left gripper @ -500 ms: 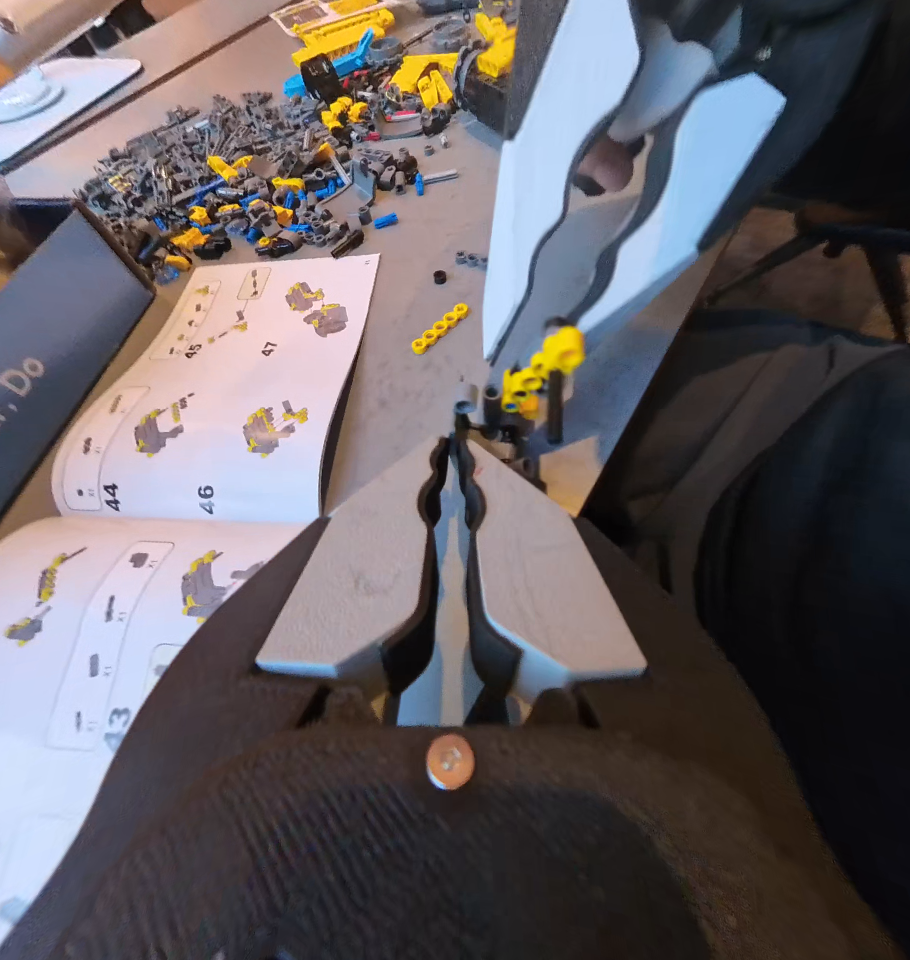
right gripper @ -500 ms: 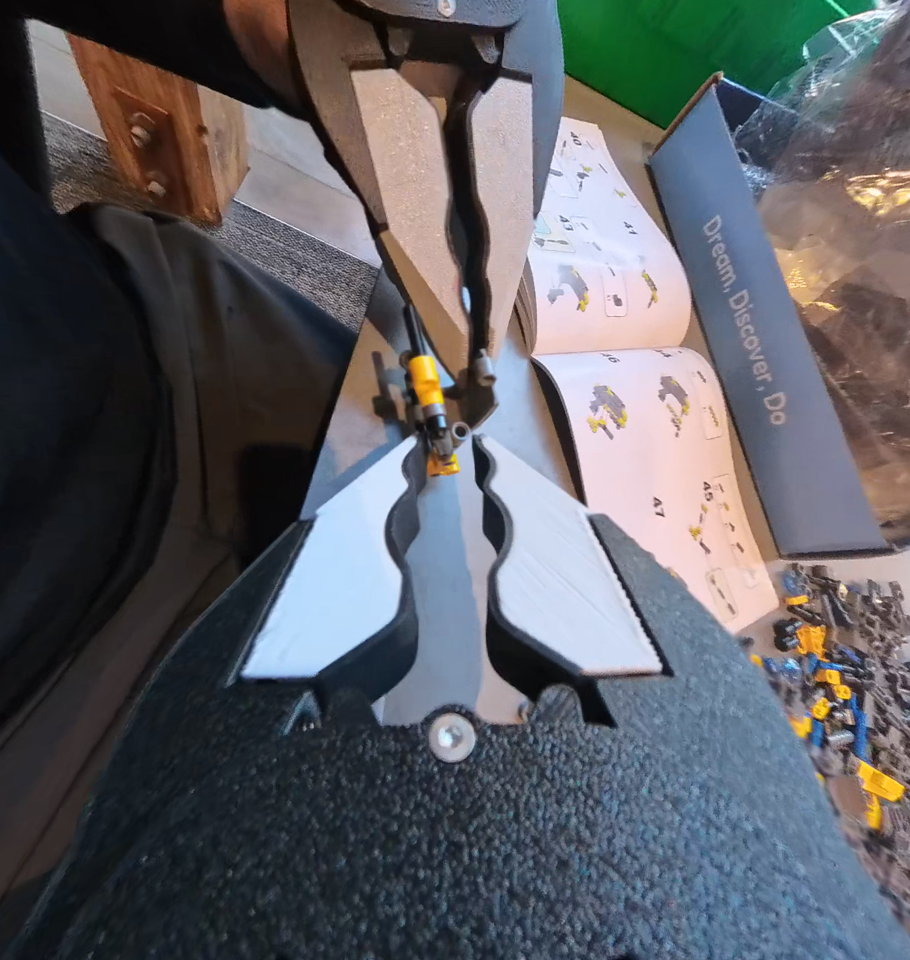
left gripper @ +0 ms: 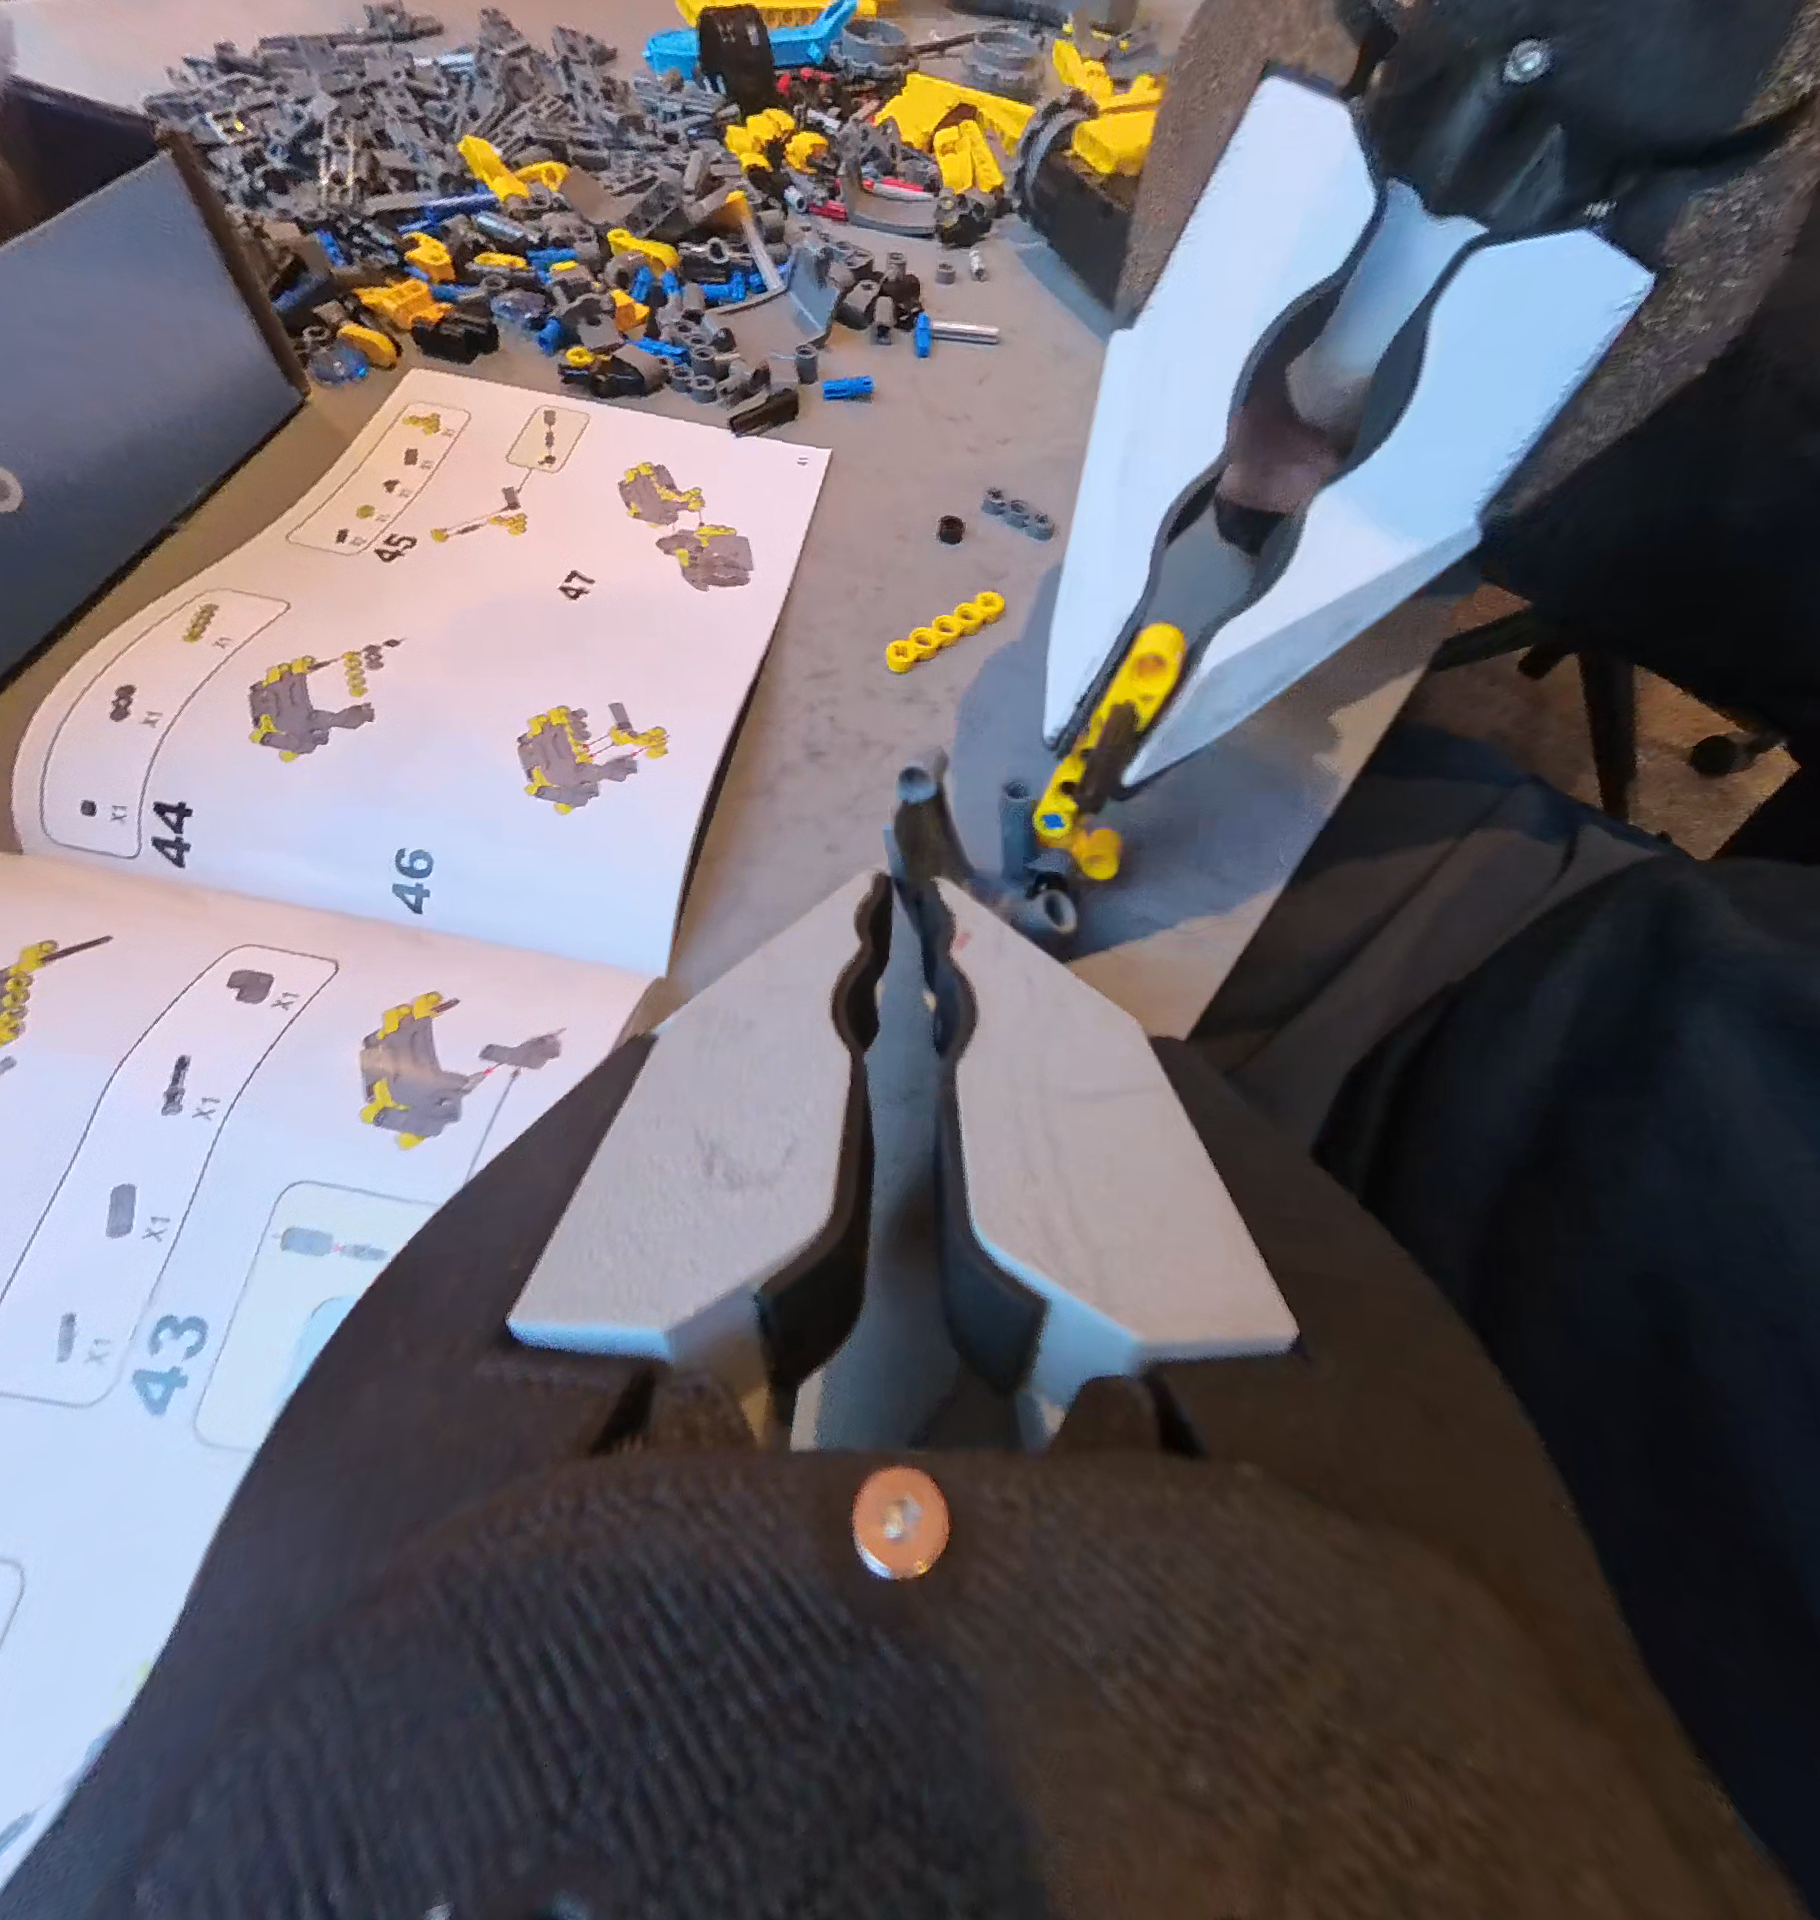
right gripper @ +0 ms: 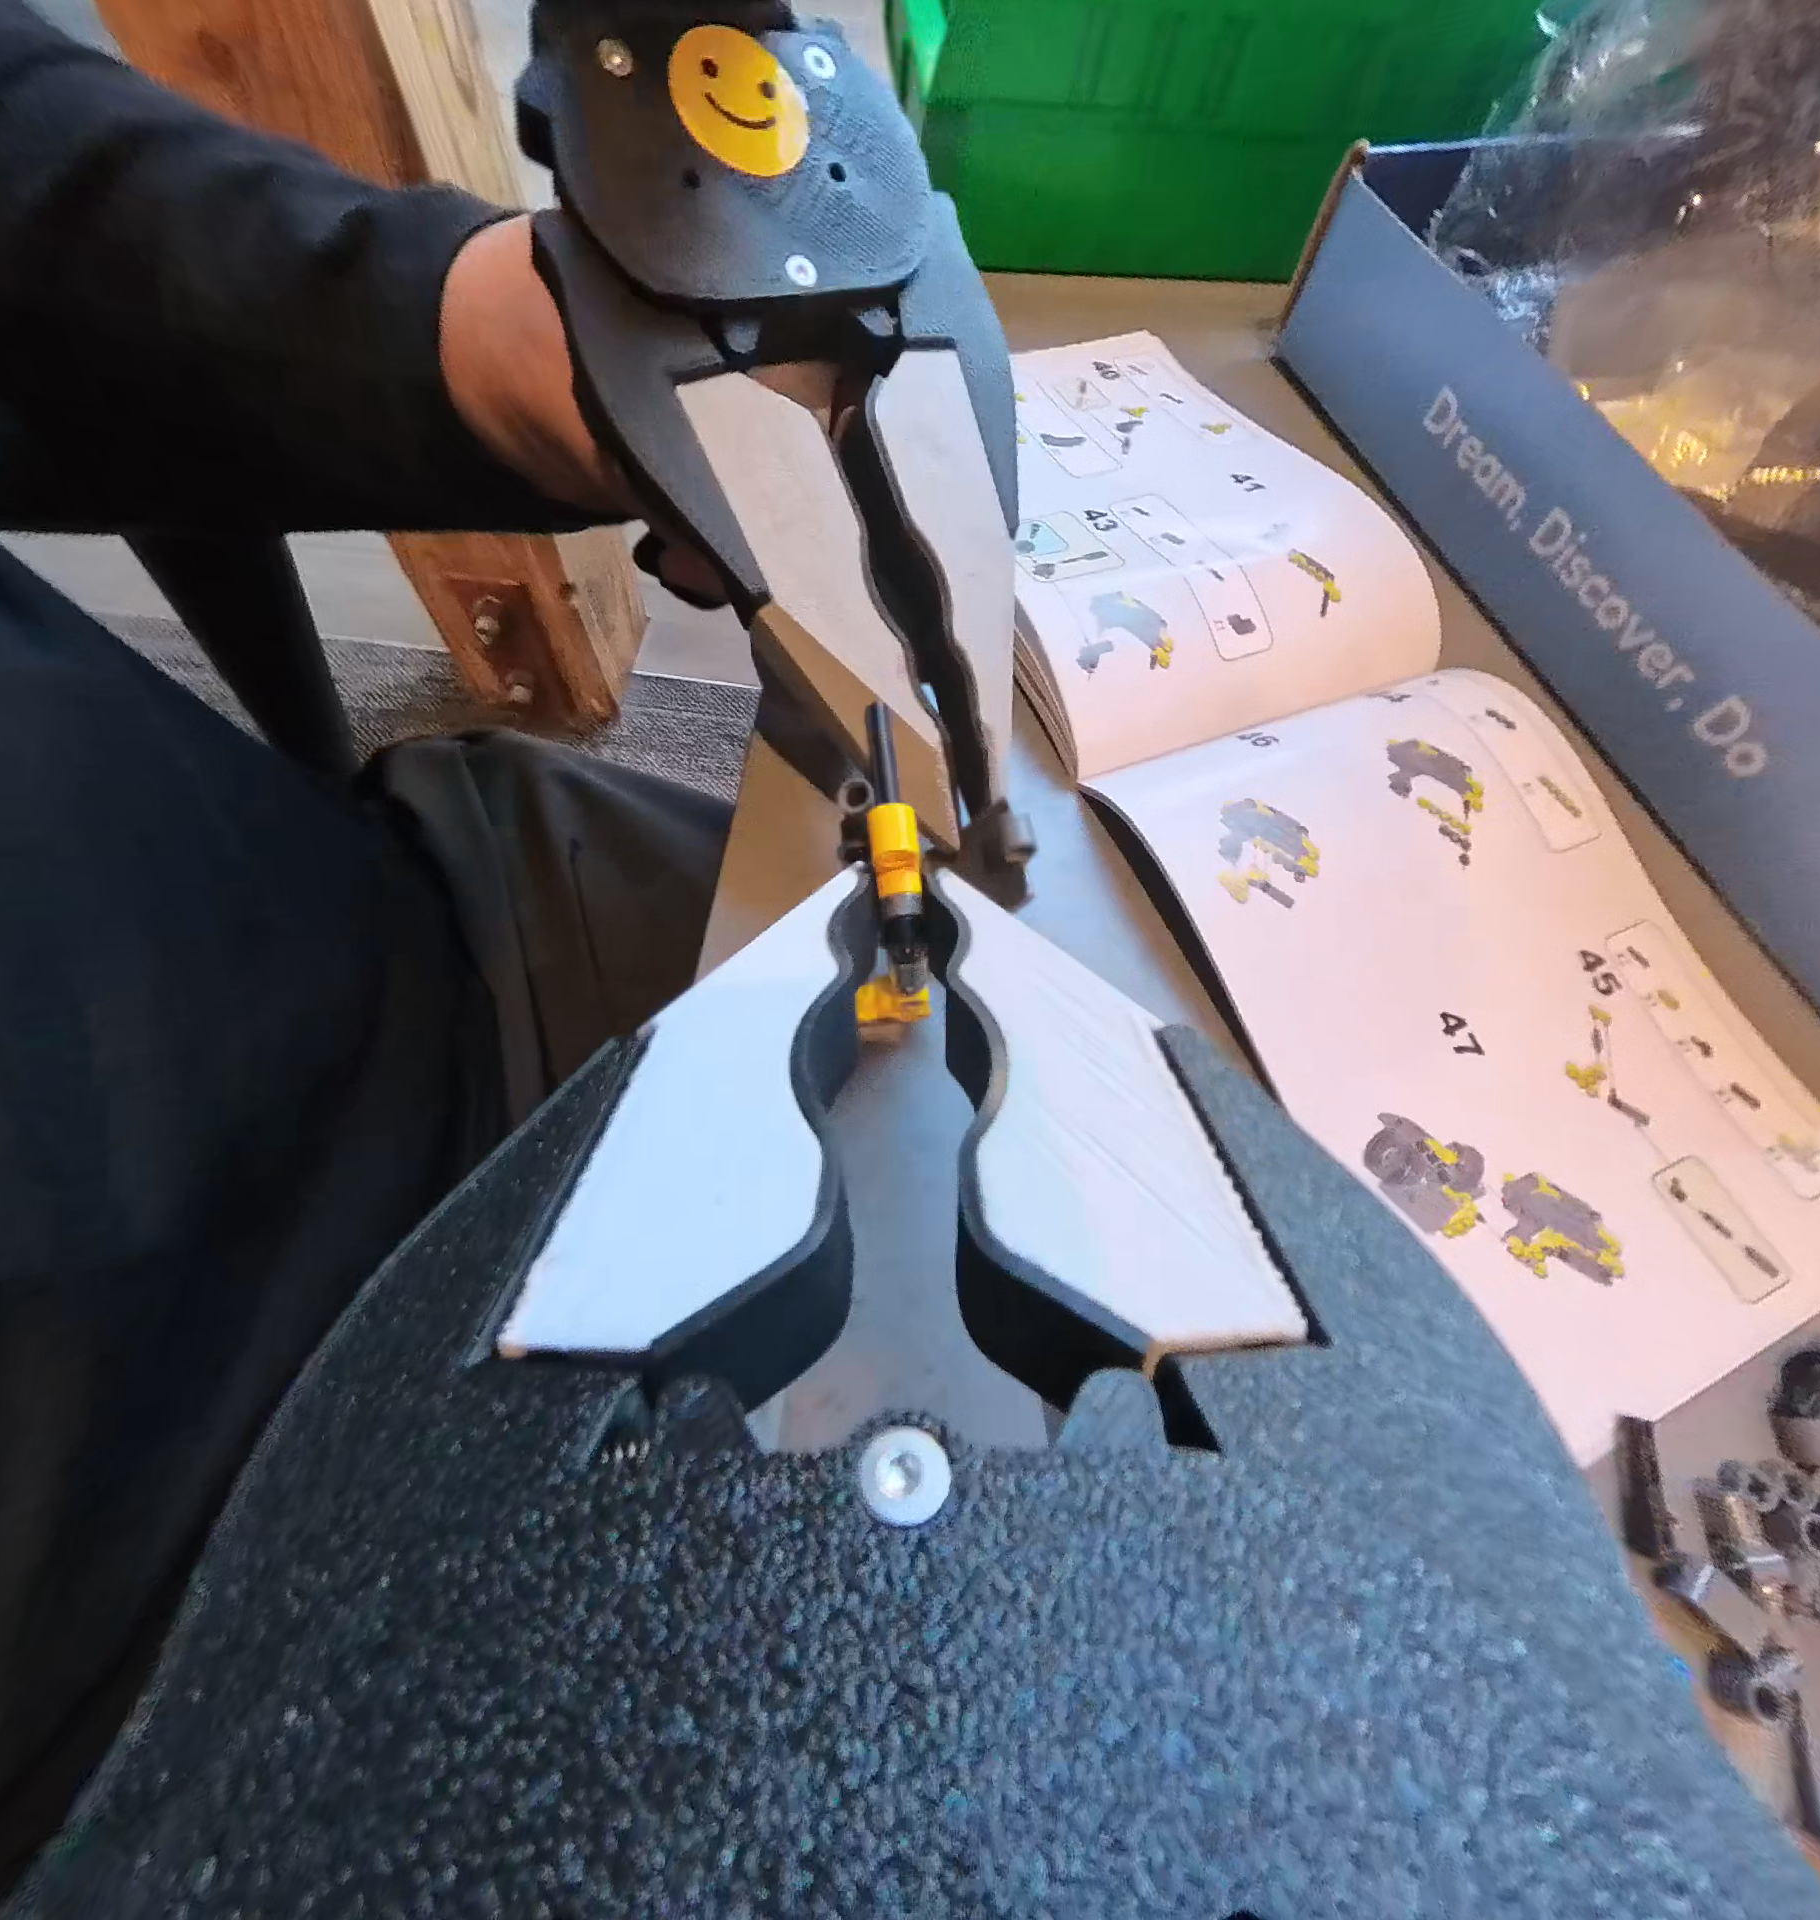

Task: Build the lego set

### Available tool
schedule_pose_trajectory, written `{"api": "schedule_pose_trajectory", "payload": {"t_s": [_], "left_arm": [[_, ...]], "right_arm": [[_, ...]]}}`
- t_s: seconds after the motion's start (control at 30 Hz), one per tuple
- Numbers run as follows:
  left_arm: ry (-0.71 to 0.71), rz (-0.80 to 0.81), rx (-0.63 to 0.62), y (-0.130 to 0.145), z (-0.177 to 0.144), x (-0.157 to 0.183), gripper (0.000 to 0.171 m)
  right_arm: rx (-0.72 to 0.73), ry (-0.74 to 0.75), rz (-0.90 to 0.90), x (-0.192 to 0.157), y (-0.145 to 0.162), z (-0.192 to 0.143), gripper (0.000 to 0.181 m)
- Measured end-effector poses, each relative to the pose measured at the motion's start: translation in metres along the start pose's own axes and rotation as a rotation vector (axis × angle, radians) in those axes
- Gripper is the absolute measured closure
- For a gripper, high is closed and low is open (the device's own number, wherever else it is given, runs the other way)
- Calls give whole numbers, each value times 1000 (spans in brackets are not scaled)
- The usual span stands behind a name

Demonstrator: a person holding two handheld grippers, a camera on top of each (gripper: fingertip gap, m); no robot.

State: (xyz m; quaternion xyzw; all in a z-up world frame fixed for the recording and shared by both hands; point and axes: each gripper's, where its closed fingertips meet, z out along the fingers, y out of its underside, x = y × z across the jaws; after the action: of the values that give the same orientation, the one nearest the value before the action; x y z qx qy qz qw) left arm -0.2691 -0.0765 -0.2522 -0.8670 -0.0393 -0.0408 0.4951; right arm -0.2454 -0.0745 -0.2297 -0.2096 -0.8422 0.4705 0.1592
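The left gripper [left gripper: 911,883] had its 2 fingers nearly together at the tips, pinching a small dark grey pin piece [left gripper: 921,805] that stood up just past them. The right gripper [right gripper: 901,883] was likewise almost closed, clamped on a yellow beam assembly [right gripper: 893,862] with a black axle [right gripper: 880,743] running through it.

In the left wrist view the right gripper [left gripper: 1103,748] came in from the upper right, and the yellow beam [left gripper: 1114,727] lay with its long axis slanting from upper right down to lower left, its lower end near the pin piece over the grey table [left gripper: 885,582] edge. From the right wrist view the same assembly ran nearly straight ahead along the fingers, the axle pointing toward the left gripper [right gripper: 979,821].

Only the left wrist view showed the pile of loose grey, yellow and blue parts [left gripper: 594,239] at the far side, and a short yellow beam [left gripper: 944,631] lying alone just beside the open instruction booklet [left gripper: 418,675]. Only the right wrist view showed the hand [right gripper: 516,384] holding the left gripper, a round yellow sticker [right gripper: 740,99] on its body, a green bin [right gripper: 1197,135] behind, and a wooden table leg [right gripper: 490,582]. Both views showed the booklet and a dark blue box [right gripper: 1571,540] beside it.
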Motion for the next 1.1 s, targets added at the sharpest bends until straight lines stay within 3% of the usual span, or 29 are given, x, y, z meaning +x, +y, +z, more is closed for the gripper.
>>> {"api": "schedule_pose_trajectory", "payload": {"t_s": [0.2,0.33,0.53,0.67,0.87,0.93,1.03,1.1], "left_arm": [[-19,62,19,-9,-11,-9,139],[17,108,-82,-11,2,-15,129],[205,90,-222,-2,25,1,139],[352,77,-285,2,29,22,163],[292,28,-132,-15,24,17,170],[271,27,-132,-12,25,18,170],[255,3,-148,-11,26,20,170],[263,-31,-152,-10,27,21,170]], "right_arm": [[9,-50,99,8,3,-2,174],[12,-97,152,8,6,-5,174],[33,-123,133,2,9,-11,174],[30,-128,135,1,11,-12,173],[38,-116,275,10,16,-19,173],[29,-117,309,11,17,-17,171],[4,-55,245,17,16,-13,158],[12,-50,183,15,11,-12,159]]}}
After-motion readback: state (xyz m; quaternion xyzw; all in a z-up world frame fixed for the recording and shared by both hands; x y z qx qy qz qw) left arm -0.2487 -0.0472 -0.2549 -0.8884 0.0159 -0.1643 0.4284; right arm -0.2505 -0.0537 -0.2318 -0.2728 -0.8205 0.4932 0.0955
